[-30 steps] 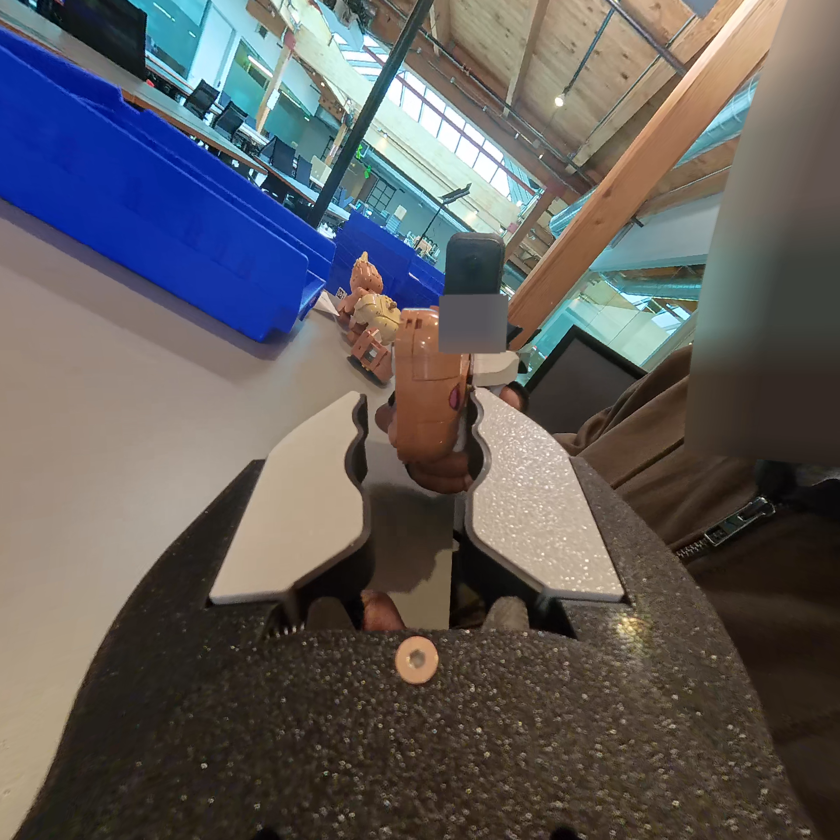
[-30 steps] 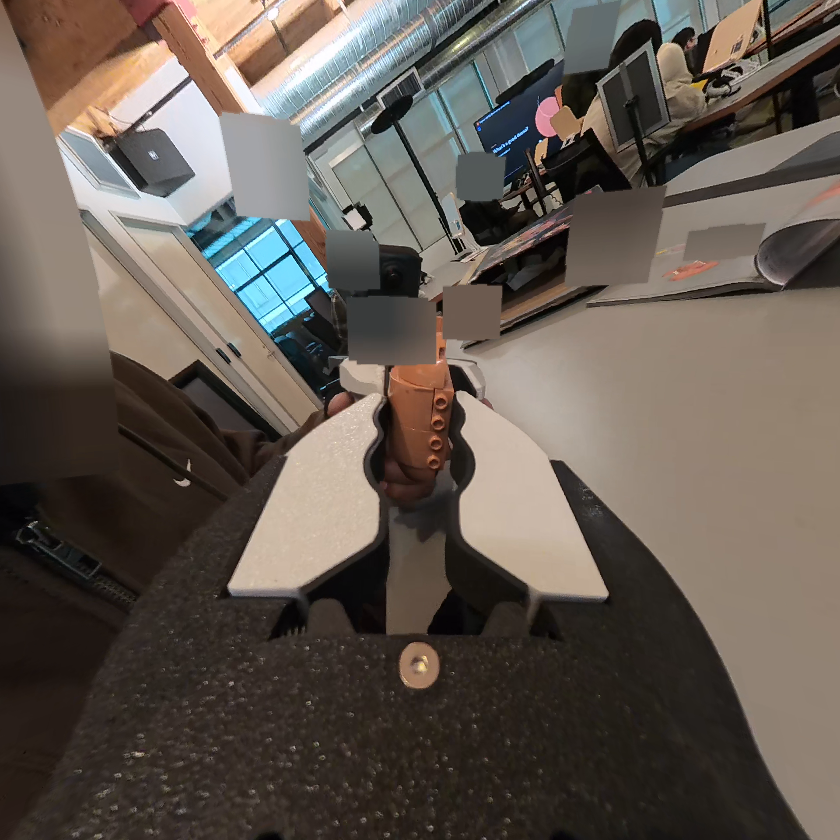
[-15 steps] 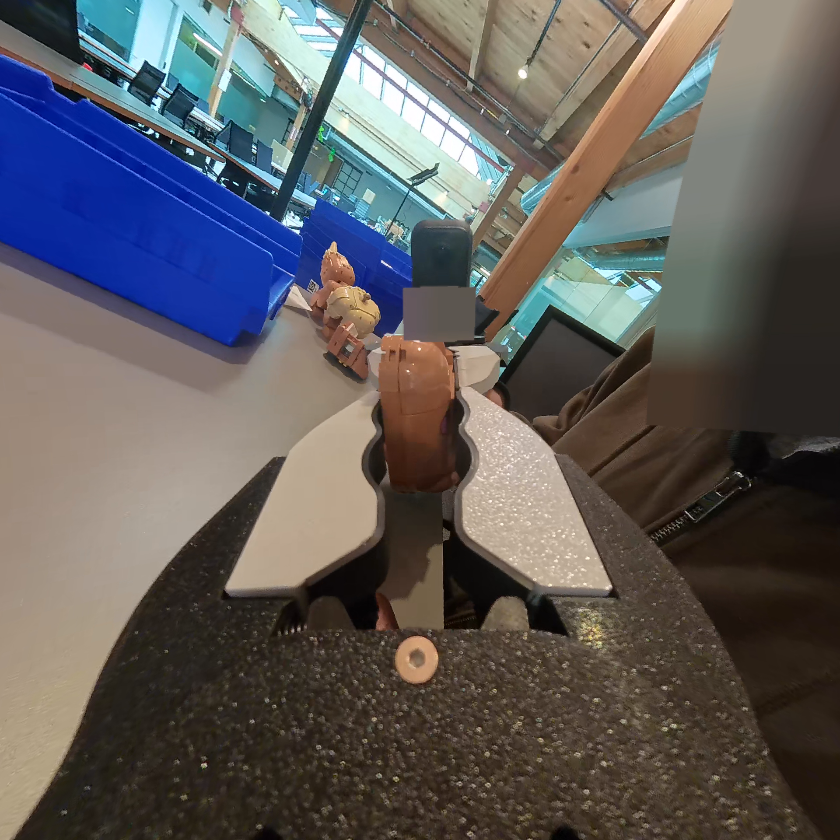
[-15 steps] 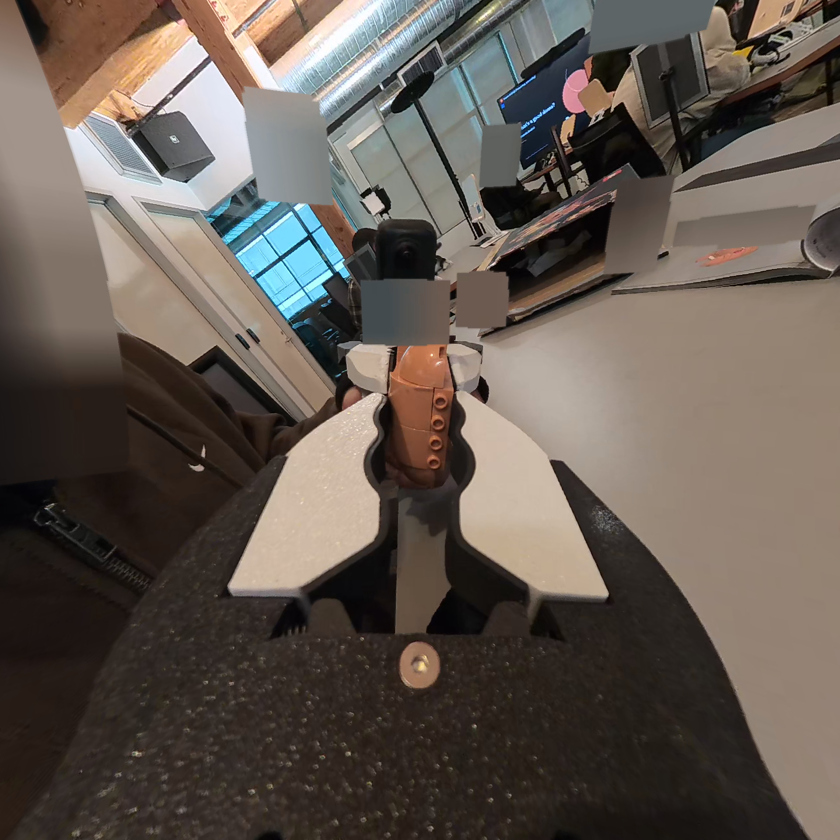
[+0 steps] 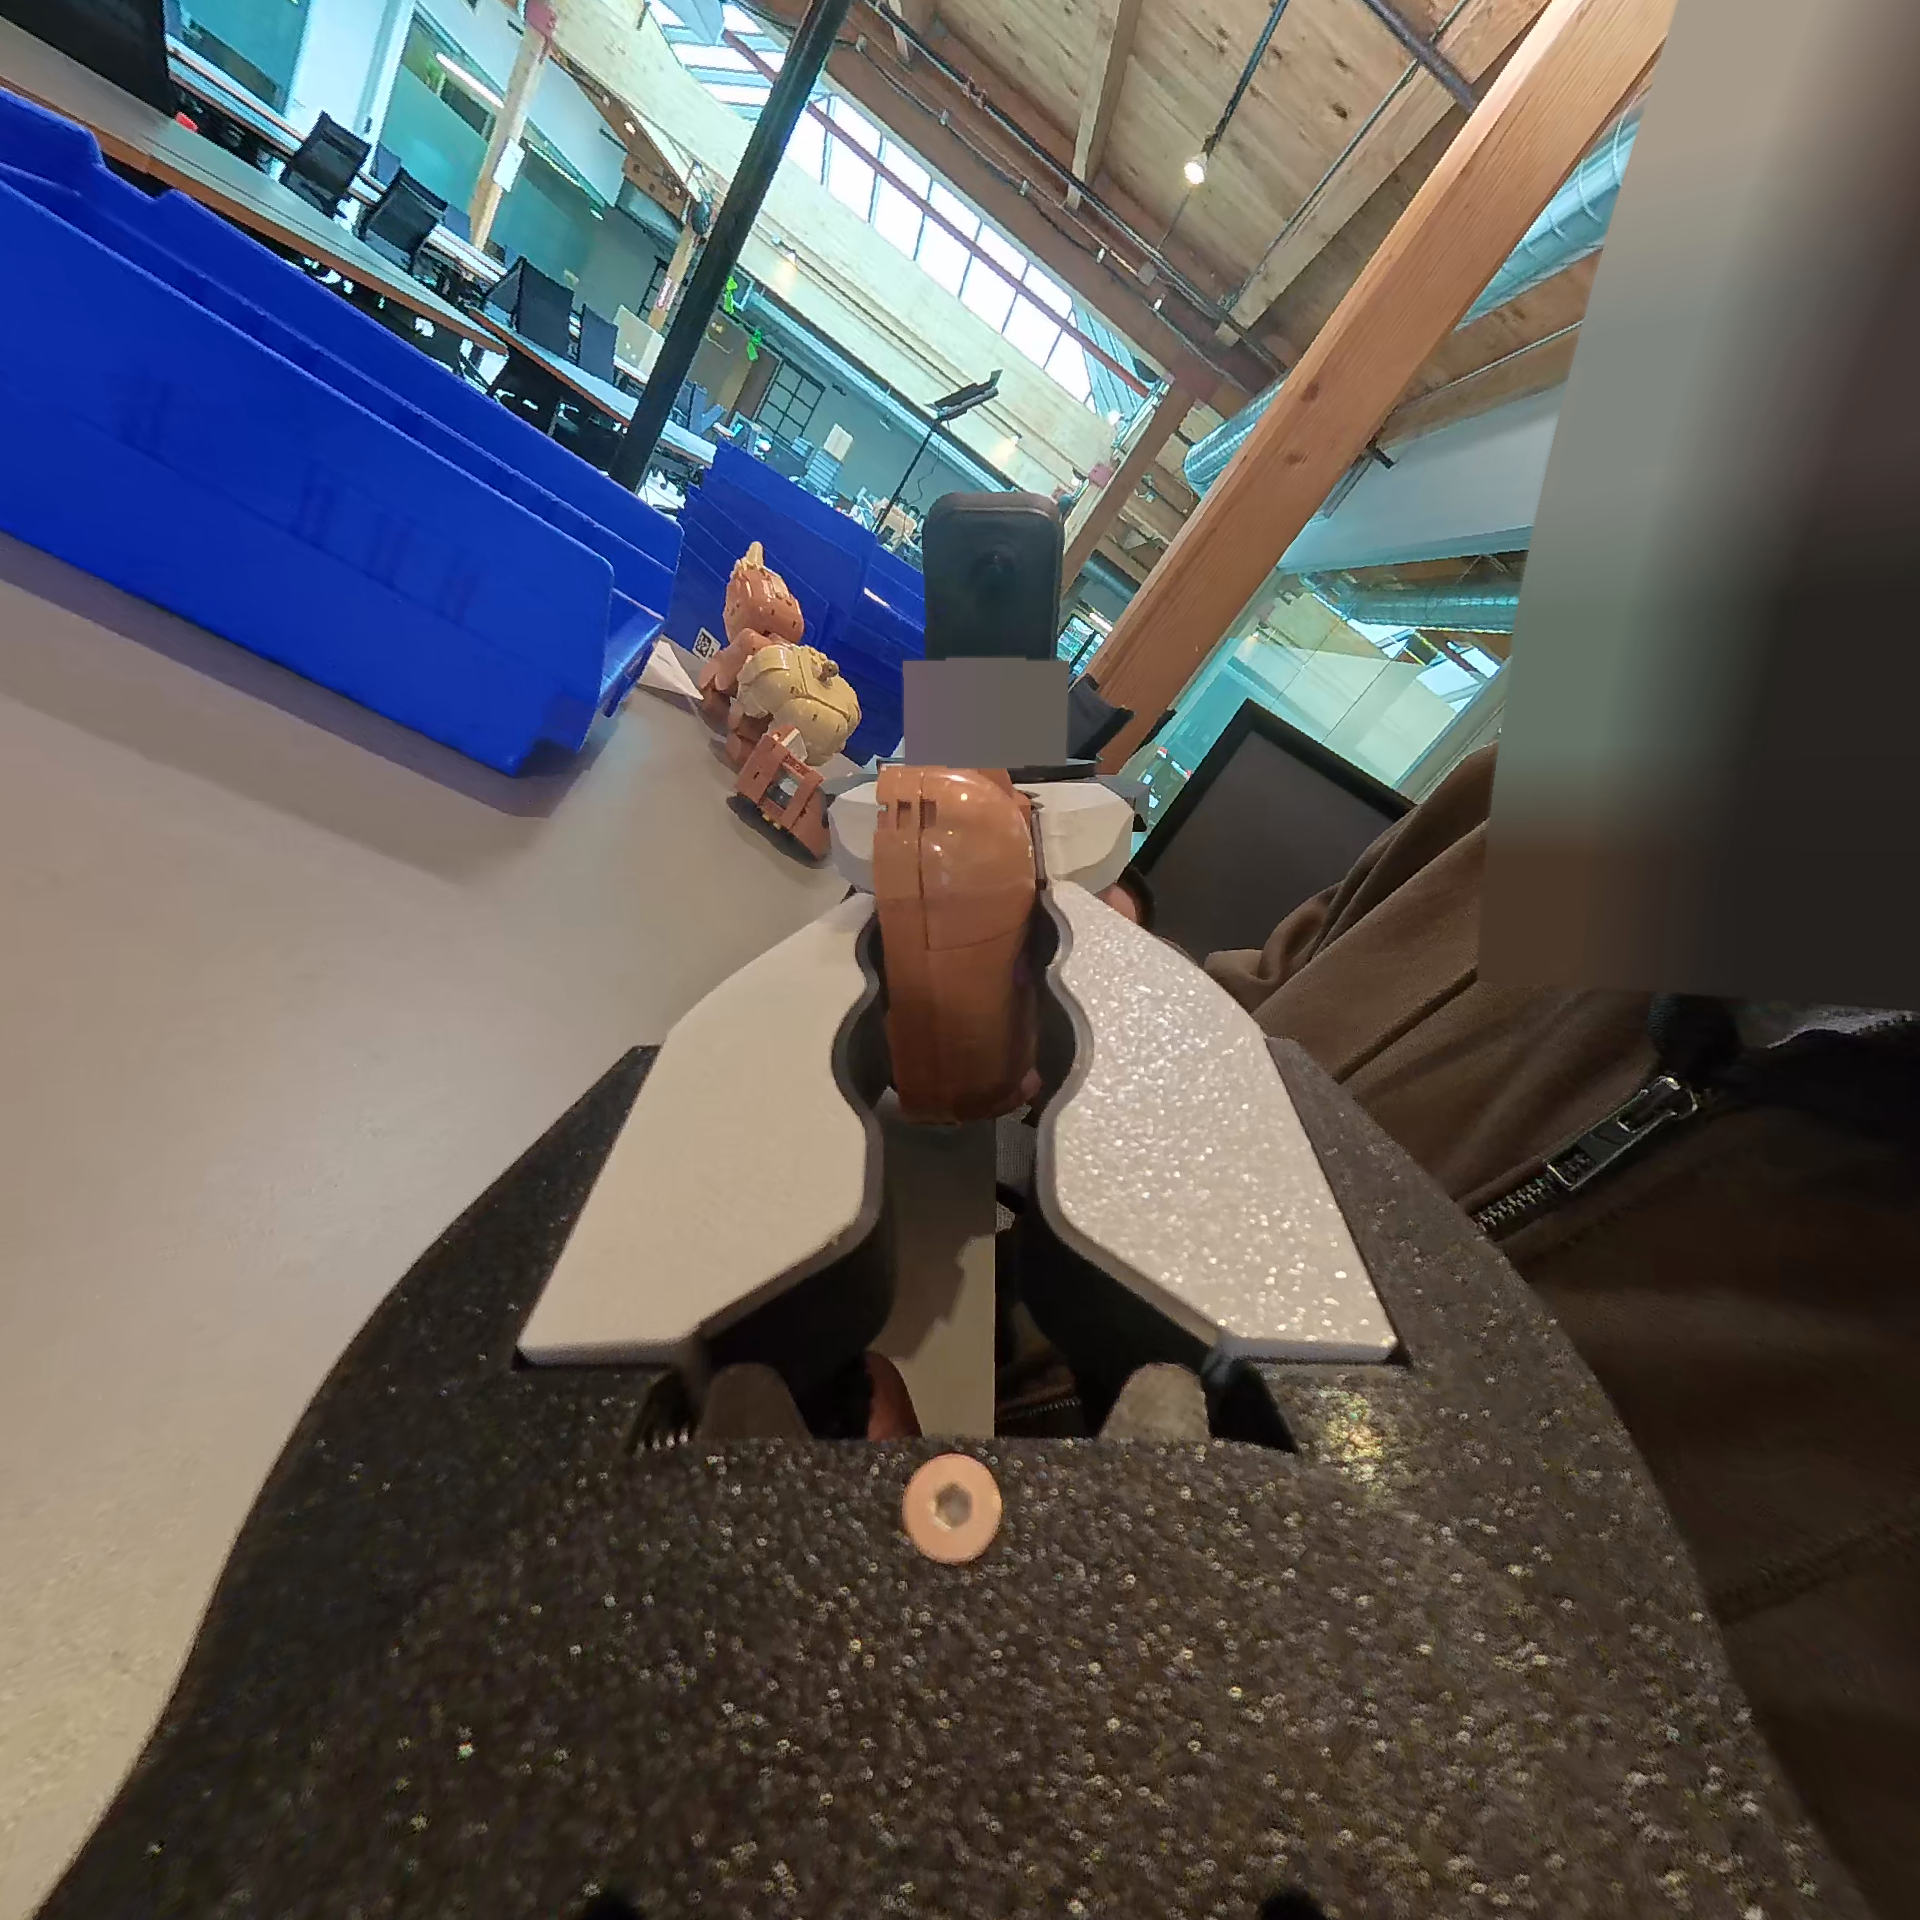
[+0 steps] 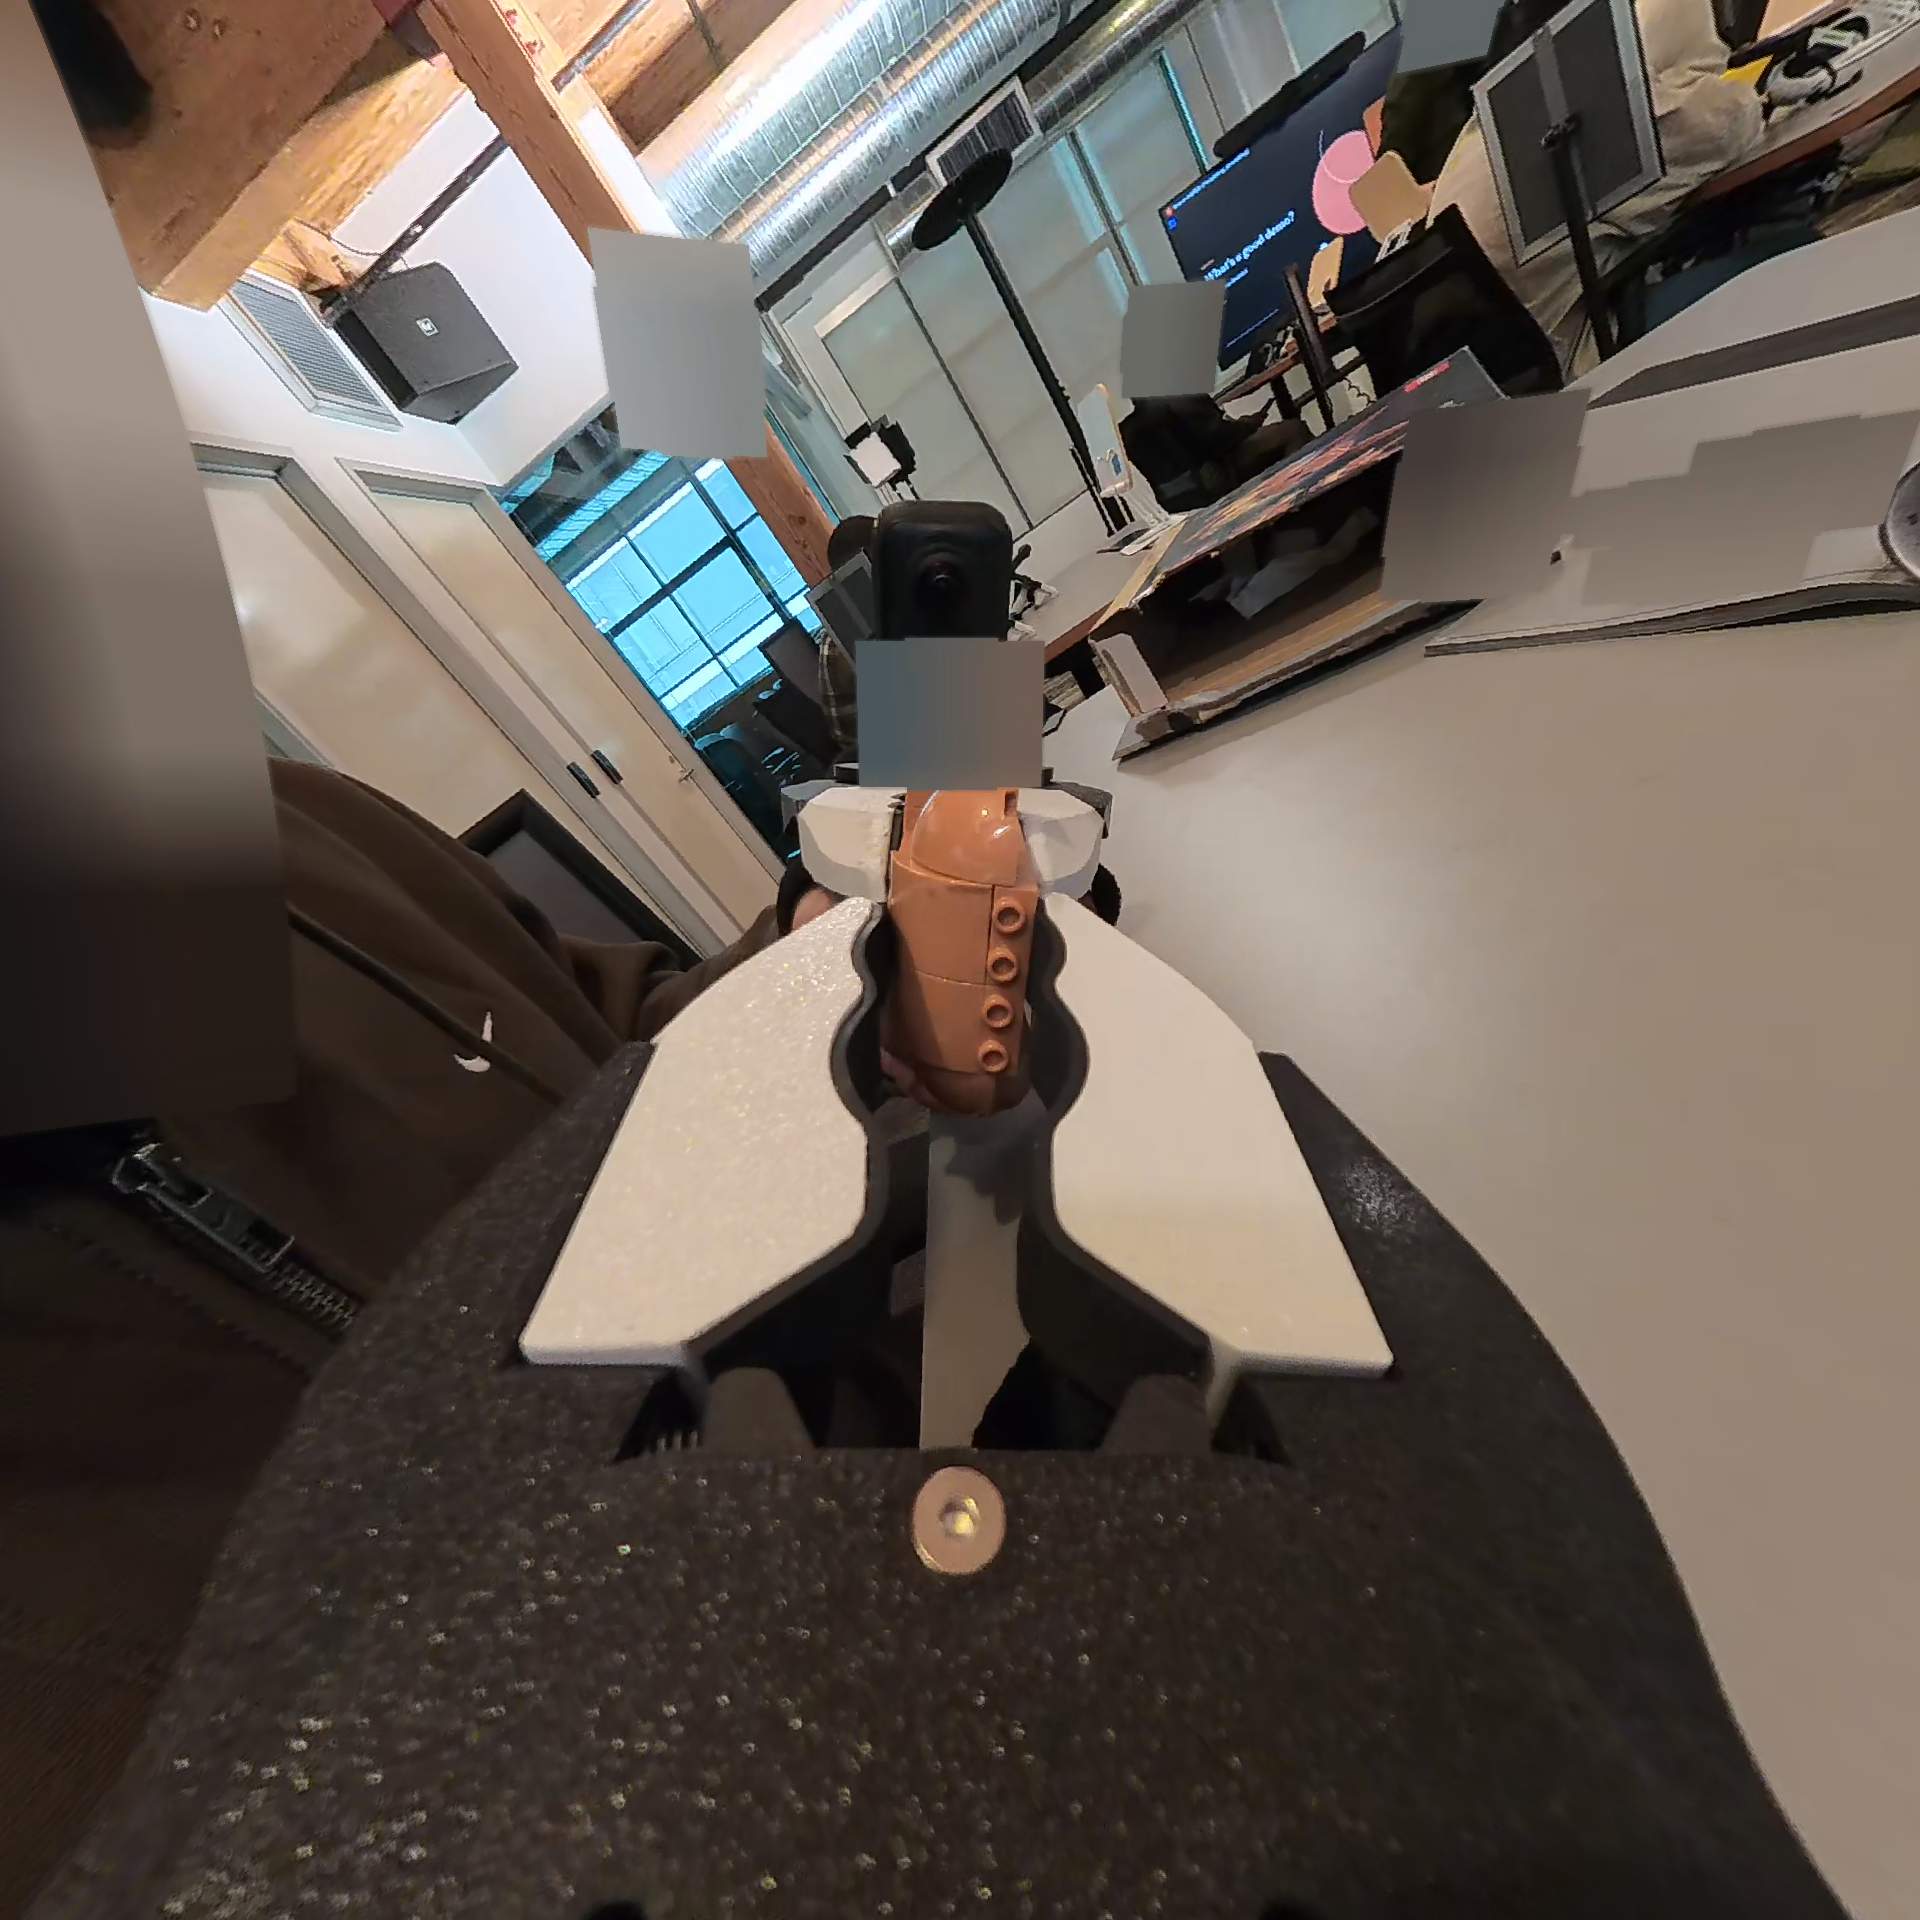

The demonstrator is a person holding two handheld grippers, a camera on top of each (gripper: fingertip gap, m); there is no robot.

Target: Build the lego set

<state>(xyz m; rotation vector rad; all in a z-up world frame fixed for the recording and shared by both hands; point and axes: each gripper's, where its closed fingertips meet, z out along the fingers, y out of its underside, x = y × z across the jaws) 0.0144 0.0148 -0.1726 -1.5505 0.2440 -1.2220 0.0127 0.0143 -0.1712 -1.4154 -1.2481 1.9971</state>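
Observation:
A brown rounded lego assembly (image 5: 951, 935) is held in the air between my two grippers, which face each other. My left gripper (image 5: 956, 920) is shut on one end of it. My right gripper (image 6: 961, 925) is shut on the other end, where a row of studs shows on the lego assembly (image 6: 961, 966). In each view the other gripper's white fingertips (image 5: 1081, 831) (image 6: 842, 842) and its black camera (image 5: 992, 582) show just behind the piece. A partly built brown and tan lego figure (image 5: 774, 707) stands on the table farther off.
Blue bins (image 5: 260, 468) line the far left of the grey table (image 5: 260, 1039). An open booklet (image 6: 1714, 613) and a cardboard box (image 6: 1278, 623) lie at the far right. A person's brown jacket (image 6: 416, 1039) is close beside both grippers. Left and right tips are no more than a few centimetres apart.
My left gripper's fingers have closed from open onto the brown assembly. The right gripper has kept its hold, and both have drawn slightly closer together.

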